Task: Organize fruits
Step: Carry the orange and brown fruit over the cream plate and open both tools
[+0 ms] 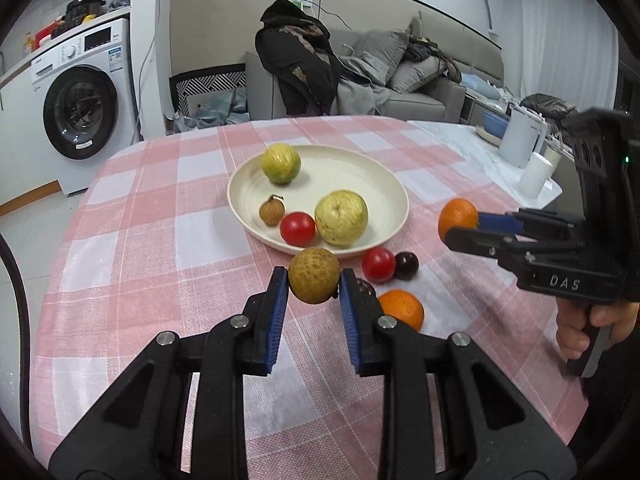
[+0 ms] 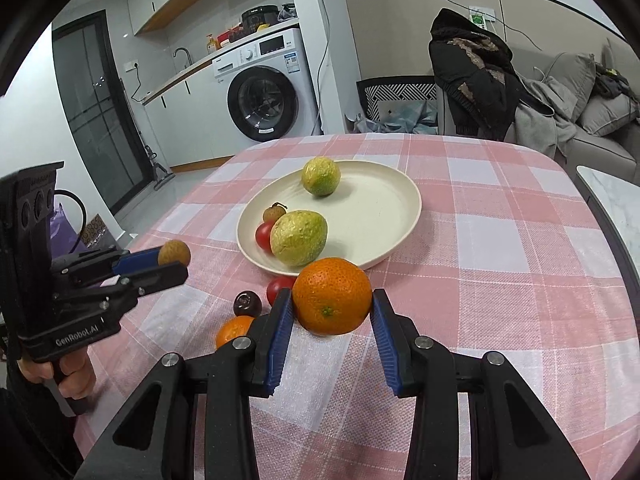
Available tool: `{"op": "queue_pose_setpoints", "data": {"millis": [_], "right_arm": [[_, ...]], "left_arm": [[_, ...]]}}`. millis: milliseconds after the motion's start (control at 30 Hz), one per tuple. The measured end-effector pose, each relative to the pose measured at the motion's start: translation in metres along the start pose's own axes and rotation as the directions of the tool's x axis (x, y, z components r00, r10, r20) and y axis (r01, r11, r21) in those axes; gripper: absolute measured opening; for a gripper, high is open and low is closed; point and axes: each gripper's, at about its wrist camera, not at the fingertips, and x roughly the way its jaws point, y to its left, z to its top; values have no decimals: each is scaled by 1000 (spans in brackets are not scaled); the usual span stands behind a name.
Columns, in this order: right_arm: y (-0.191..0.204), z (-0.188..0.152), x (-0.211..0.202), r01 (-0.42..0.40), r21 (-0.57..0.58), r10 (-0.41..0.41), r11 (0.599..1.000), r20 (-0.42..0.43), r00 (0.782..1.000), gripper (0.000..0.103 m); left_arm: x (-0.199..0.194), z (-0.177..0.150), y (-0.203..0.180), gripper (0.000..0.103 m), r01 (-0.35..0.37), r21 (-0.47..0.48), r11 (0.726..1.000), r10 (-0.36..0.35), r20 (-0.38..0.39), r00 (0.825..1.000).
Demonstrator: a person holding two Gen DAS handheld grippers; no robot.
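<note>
My left gripper (image 1: 314, 282) is shut on a brown longan (image 1: 314, 275), held above the cloth just in front of the cream plate (image 1: 384, 184). My right gripper (image 2: 331, 303) is shut on an orange (image 2: 332, 295), held near the plate's (image 2: 400, 200) front edge. The plate holds a yellow-green lemon (image 1: 281, 163), a pale guava (image 1: 341, 218), a small longan (image 1: 272, 211) and a red tomato (image 1: 297, 229). On the cloth lie a second tomato (image 1: 378, 265), a dark plum (image 1: 407, 266) and another orange (image 1: 402, 309). The right gripper also shows in the left wrist view (image 1: 460, 226), and the left gripper shows in the right wrist view (image 2: 176, 260).
The table carries a pink checked cloth (image 1: 160, 240). A white jug (image 1: 520, 140) and cup (image 1: 536, 176) stand on a side counter at the right. A washing machine (image 1: 80, 108) and a sofa with clothes (image 1: 360, 76) stand beyond the table.
</note>
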Motion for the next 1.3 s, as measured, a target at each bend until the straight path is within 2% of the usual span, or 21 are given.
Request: {"op": "queue_pose_setpoints", "data": {"millis": [667, 1300], "right_arm": [[-8, 32, -2, 22, 0, -22, 1000, 44, 999, 40], [-21, 53, 38, 23, 32, -23, 999, 9, 1000, 40]], "left_arm": [[21, 38, 24, 23, -27, -51, 998, 29, 32, 999], [79, 57, 41, 23, -60, -71, 996, 61, 1, 998]]}}
